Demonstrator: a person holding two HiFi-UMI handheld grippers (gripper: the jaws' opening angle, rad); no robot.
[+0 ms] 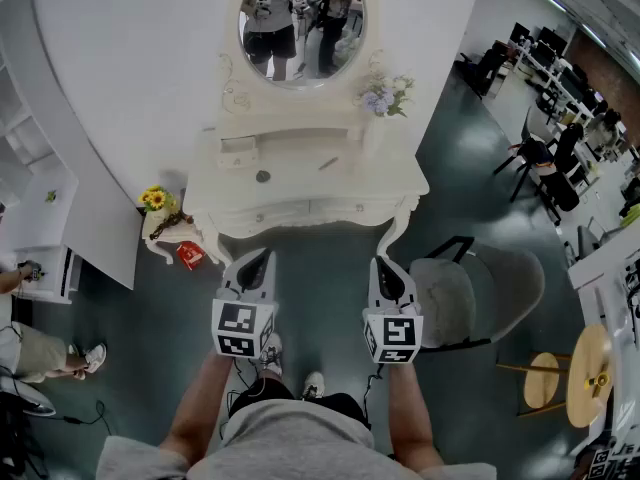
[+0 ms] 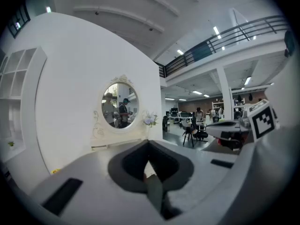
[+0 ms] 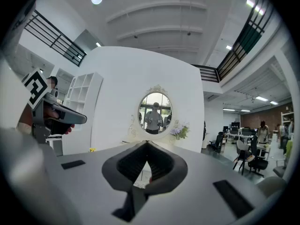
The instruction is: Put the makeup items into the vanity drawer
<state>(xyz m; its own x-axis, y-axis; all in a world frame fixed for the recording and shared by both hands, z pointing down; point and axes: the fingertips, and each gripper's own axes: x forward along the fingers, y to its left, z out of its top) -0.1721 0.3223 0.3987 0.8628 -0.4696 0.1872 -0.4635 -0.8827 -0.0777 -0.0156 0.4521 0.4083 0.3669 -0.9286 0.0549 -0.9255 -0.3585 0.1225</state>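
Fingers on L gripper [image 1: 260,256] and R gripper [image 1: 386,264] pressed together, tips meeting, nothing pinched.

Head view: both grippers held side by side in front of the person, well short of the vanity [image 1: 225,203], not touching it. Makeup items lie on the vanity top: dark round item [image 1: 262,177] left of centre, slim stick [image 1: 328,163] to its right, lying at an angle; the two are apart. Small box [image 1: 238,153] behind the round item. Vanity drawer [image 1: 300,211] sits below the top edge; front looks shut. Oval mirror [image 1: 300,23] above, flowers [image 1: 388,96] at its right. Low stool w/ sunflowers [image 1: 155,200] left of the vanity, red item [image 1: 190,255] beside it. Grey chair [image 1: 480,293] just right of R gripper.

Left gripper view: jaws converge to a closed point, empty. Mirror [image 2: 119,106] and flowers [image 2: 150,119] ahead, far off. R gripper's marker cube [image 2: 261,118] at right edge.

Right gripper view: jaws closed too, empty. Mirror [image 3: 155,112] straight ahead, flowers [image 3: 179,131] at its right; L gripper's marker cube [image 3: 36,89] at left.
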